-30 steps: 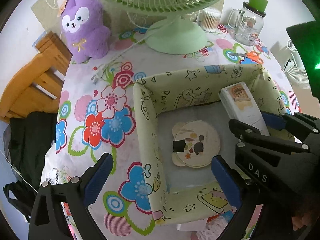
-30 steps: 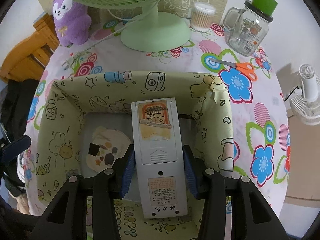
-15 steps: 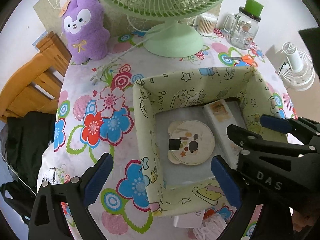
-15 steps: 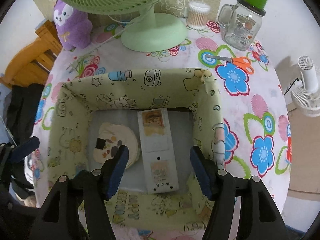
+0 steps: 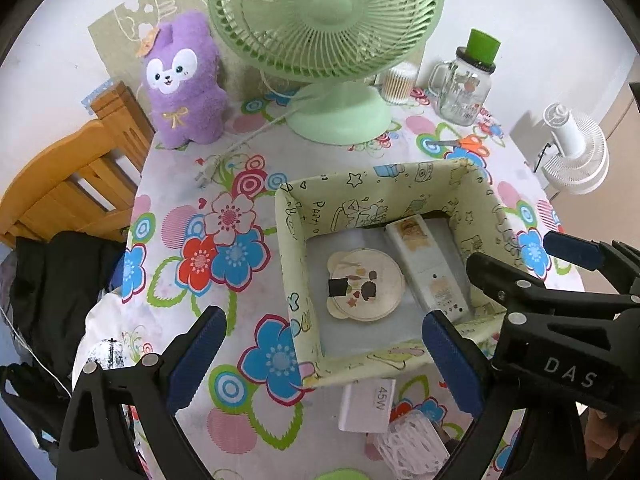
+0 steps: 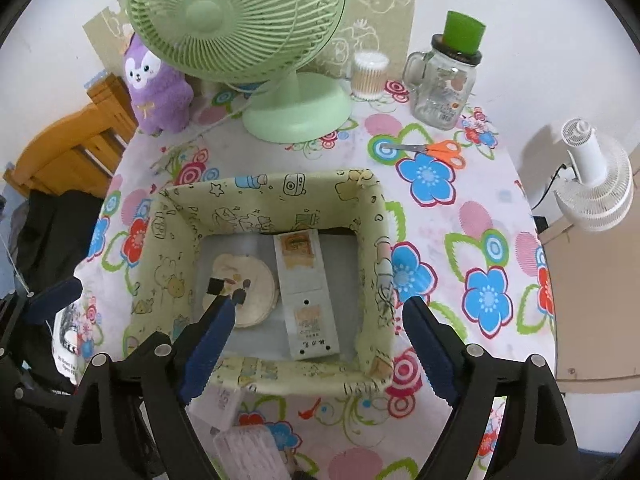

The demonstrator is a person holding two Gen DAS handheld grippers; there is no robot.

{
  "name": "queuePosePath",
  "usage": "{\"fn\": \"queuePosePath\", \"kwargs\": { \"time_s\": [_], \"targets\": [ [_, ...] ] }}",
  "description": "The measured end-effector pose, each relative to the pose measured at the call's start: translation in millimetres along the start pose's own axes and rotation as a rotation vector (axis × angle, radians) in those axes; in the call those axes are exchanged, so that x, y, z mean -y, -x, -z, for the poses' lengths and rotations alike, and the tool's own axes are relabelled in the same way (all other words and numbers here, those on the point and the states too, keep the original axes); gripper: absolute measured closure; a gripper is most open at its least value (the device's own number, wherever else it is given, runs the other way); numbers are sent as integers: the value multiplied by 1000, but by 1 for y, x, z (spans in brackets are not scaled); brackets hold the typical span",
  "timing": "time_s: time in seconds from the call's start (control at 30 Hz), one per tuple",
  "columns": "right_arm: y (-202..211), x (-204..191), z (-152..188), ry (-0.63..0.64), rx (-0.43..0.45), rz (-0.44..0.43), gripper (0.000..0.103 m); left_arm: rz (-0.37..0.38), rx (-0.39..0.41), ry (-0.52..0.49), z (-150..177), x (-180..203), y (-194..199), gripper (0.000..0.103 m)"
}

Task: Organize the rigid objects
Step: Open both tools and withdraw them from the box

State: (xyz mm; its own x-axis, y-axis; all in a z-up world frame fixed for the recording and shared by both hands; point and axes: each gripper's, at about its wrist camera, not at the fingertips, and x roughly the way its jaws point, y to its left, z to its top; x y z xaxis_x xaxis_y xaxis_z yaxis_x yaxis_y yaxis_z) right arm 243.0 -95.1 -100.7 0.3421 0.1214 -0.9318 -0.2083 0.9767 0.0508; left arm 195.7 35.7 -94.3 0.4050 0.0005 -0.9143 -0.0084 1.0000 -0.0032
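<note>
The right claw, black with blue pads, hangs over the near rim of the pale green cartoon-printed fabric box; its jaws have just been opening and now stand wide apart, gripping nothing. The left claw is likewise spread wide and empty, above the box's near left corner. Nearest on the flower-patterned desk, just outside the box, lies a white charger block. Inside, a long white remote control lies flat on the box floor, just beside a round beige bear-shaped coaster. Farther back are orange-handled scissors, a green desk fan, a purple plush toy and a glass mug-jar.
</note>
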Motion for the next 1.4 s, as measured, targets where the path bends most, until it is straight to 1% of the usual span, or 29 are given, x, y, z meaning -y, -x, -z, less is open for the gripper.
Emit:
{"fn": "queuePosePath", "kwargs": {
  "time_s": [0.23,0.4,0.8,0.9,0.97,1.23,1.4],
  "targets": [
    [25,1,13,-34,39,-2,15,8,35,6,11,-1,22,3],
    [43,0,21,-39,77,8,15,30,64,8,18,-2,38,3],
    [78,-3,45,-61,131,18,15,35,126,-15,38,0,71,3],
    [88,-10,51,-42,158,66,15,21,148,-22,44,0,81,3],
    [93,-14,55,-32,169,81,15,24,155,-31,48,0,86,3],
    [112,-23,76,-58,194,71,15,34,180,-50,66,-6,104,3],
    [122,-29,92,-71,207,89,15,52,186,-69,78,-7,112,3]
  ]
}}
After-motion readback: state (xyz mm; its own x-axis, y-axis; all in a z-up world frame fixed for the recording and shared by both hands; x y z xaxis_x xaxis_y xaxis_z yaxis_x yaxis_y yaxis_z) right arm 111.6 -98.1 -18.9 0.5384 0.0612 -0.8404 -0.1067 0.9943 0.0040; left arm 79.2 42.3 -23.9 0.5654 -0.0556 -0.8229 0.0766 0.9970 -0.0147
